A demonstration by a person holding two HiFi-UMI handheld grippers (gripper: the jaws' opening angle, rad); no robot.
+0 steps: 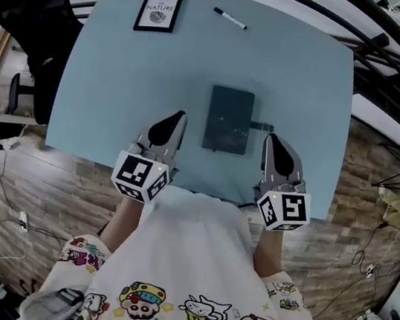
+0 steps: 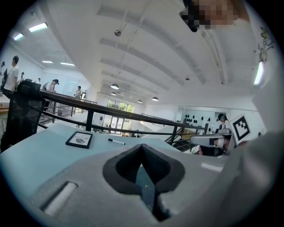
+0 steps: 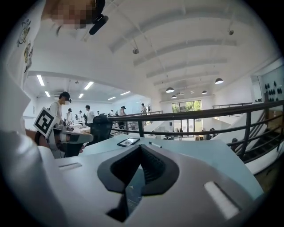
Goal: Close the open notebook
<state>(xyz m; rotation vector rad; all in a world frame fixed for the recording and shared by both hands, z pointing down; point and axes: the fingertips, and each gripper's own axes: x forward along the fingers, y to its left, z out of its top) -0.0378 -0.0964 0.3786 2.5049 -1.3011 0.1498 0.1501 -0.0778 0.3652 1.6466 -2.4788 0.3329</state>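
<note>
A dark green notebook (image 1: 229,119) lies closed and flat on the light blue table (image 1: 124,68), a strap end poking out at its right edge. My left gripper (image 1: 179,118) hovers just left of the notebook's near corner, jaws shut with nothing between them. My right gripper (image 1: 270,139) hangs at the notebook's right, near the strap, also shut and empty. In the left gripper view the left gripper (image 2: 142,146) has its dark pads meeting at the tips; the right gripper (image 3: 140,147) looks the same in the right gripper view. Neither touches the notebook.
A framed card (image 1: 159,12) sits at the table's far left and a black marker (image 1: 230,18) lies at the far middle. A black office chair (image 1: 36,9) stands left of the table. A dark railing (image 1: 398,51) curves behind it. Several people stand far off.
</note>
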